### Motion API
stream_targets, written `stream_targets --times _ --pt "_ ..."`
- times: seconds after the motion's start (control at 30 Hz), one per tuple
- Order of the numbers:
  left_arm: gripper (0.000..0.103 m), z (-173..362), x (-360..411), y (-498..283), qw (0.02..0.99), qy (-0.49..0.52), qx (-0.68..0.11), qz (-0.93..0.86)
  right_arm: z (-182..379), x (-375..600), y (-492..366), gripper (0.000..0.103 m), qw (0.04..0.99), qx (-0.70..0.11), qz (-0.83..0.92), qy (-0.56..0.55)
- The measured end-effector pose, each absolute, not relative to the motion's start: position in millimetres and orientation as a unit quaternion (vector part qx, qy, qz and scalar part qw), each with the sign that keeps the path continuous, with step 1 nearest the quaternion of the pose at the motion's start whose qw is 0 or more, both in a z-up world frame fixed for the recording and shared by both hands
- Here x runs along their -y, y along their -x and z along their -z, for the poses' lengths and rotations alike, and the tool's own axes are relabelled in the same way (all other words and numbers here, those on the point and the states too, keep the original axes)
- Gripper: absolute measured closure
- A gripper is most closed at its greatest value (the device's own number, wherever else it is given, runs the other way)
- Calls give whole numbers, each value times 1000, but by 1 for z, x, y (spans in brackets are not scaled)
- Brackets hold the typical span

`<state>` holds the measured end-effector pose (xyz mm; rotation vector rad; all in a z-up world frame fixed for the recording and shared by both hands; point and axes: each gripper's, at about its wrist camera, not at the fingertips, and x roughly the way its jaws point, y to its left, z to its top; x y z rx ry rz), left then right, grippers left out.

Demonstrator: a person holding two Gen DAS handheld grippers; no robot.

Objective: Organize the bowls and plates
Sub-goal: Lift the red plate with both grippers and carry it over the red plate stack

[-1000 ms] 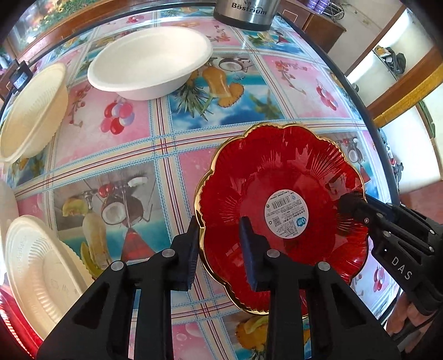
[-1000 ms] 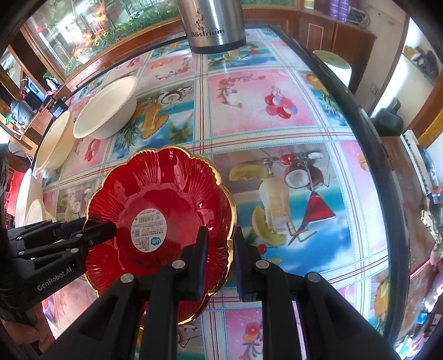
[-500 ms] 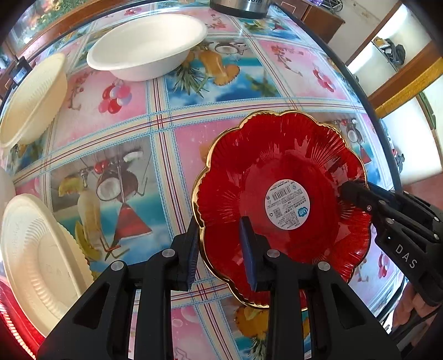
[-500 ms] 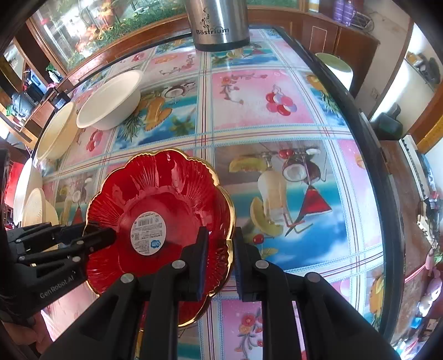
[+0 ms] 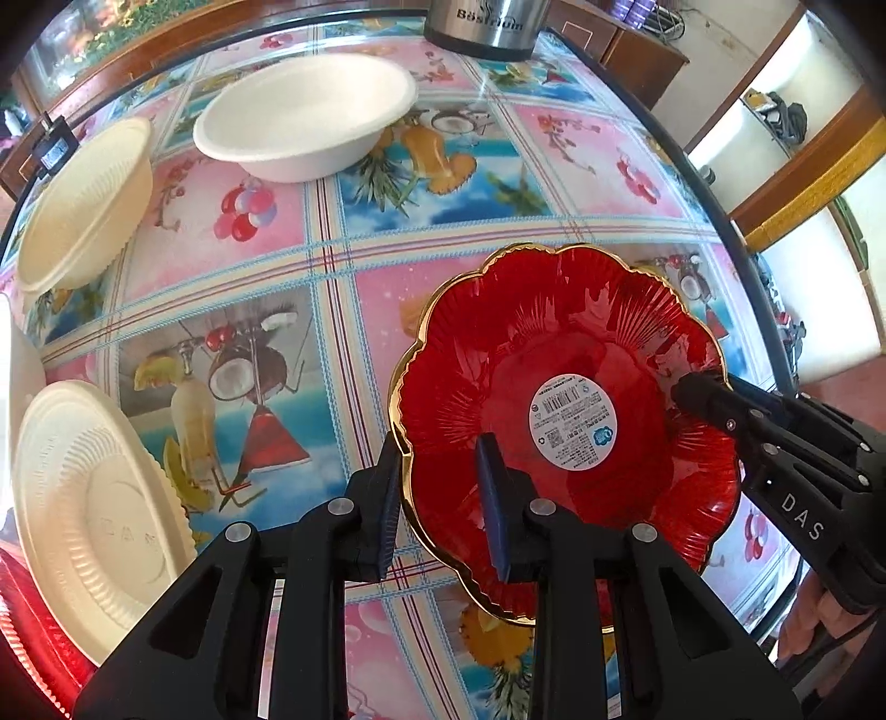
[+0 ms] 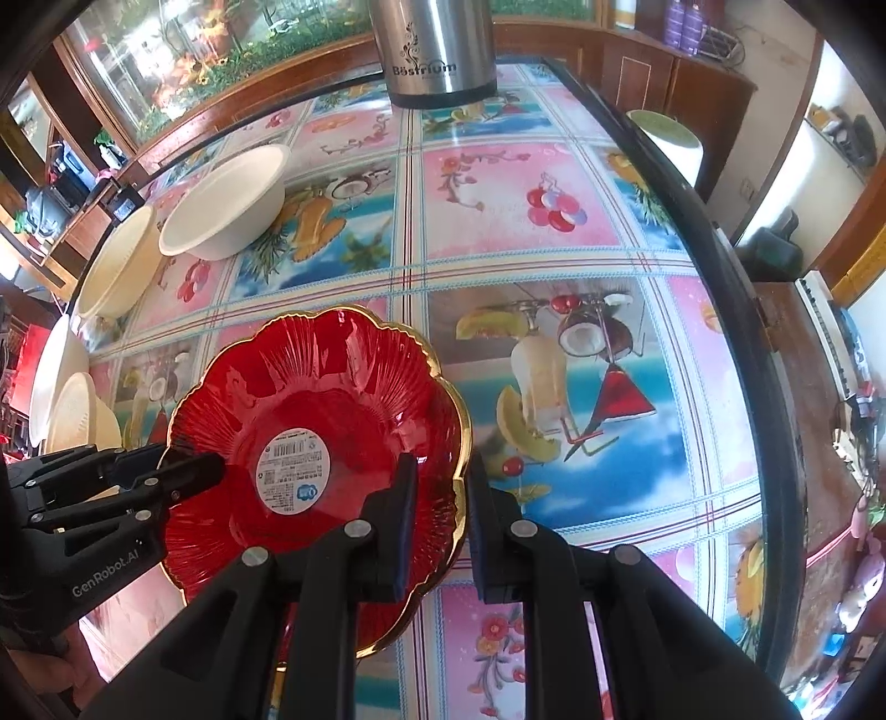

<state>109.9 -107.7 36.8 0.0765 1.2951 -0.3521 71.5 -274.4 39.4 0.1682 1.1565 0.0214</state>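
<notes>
The surface (image 5: 332, 266) under me is a glass-topped spread of bright fruit-and-cocktail tiles with a dark rim. At its far end stands a steel flask (image 6: 434, 52). Nearer, toward my left side, a white bowl (image 5: 304, 130) sits upright, with a cream bowl (image 5: 83, 205) just beside it, tilted on its edge. Closer to me on the left lies a cream ribbed plate (image 5: 88, 509), overlapping something red at the picture's corner that I cannot make out.

Between my two hands is the red scalloped plate (image 5: 565, 399), gold-edged, with a round white label (image 5: 573, 423) in its well. It is tilted, held up off the tiles.

My left gripper (image 5: 443, 504) is closed on the plate's near-left rim, one of its fingers (image 5: 495, 509) inside the well and the other outside the gold edge. My right gripper (image 6: 440, 523) is clamped on the opposite rim the same way, its inner pad in the well and its outer one beyond the edge.
</notes>
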Motion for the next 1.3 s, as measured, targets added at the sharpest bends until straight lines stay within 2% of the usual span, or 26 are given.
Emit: stream_targets --times 1.3 --pt "78 -116 16 -94 841 15 -535 78 -104 194 -90 88 869 -486 -82 -39"
